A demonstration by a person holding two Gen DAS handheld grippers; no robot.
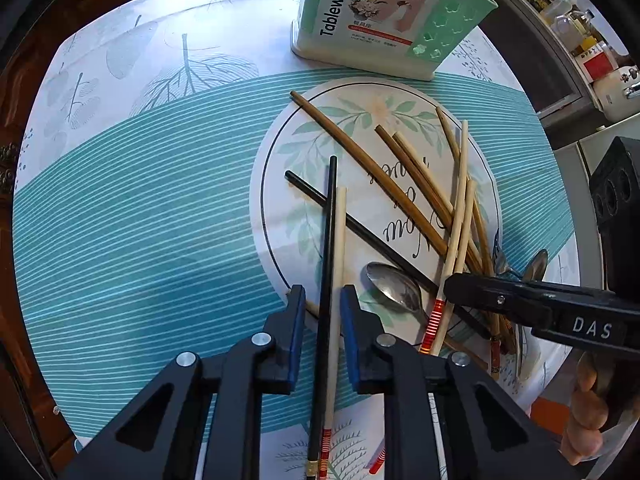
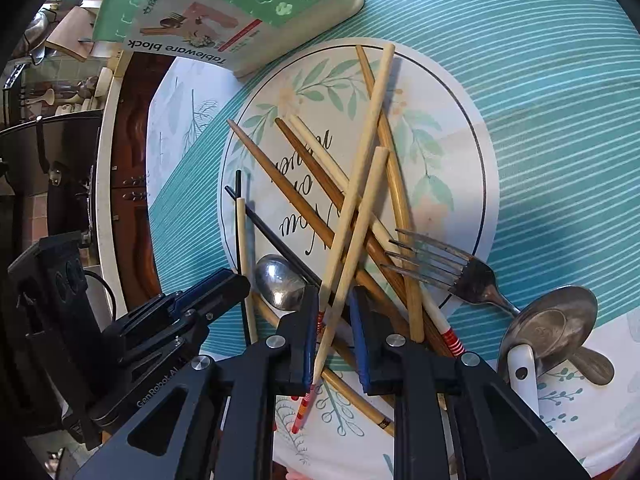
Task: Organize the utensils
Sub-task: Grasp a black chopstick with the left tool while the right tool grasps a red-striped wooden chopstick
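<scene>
While utensils lie heaped on a round floral-print placemat (image 2: 452, 128), the left gripper (image 1: 322, 312) straddles a black chopstick (image 1: 329, 240) and a cream chopstick (image 1: 339, 248) — pads close beside them, contact unclear. The right gripper (image 2: 334, 320) brackets two crossed cream chopsticks (image 2: 356, 216) likewise. A mint-green plastic tableware holder (image 1: 380, 16) stands at twelve o'clock; a steel fork (image 2: 448, 268) lies at four.

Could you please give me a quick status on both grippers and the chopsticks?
Left gripper astride black chopstick and cream one, pads apart. Right gripper astride two cream chopsticks. Holder empty-side unseen; pile tangled.
</scene>
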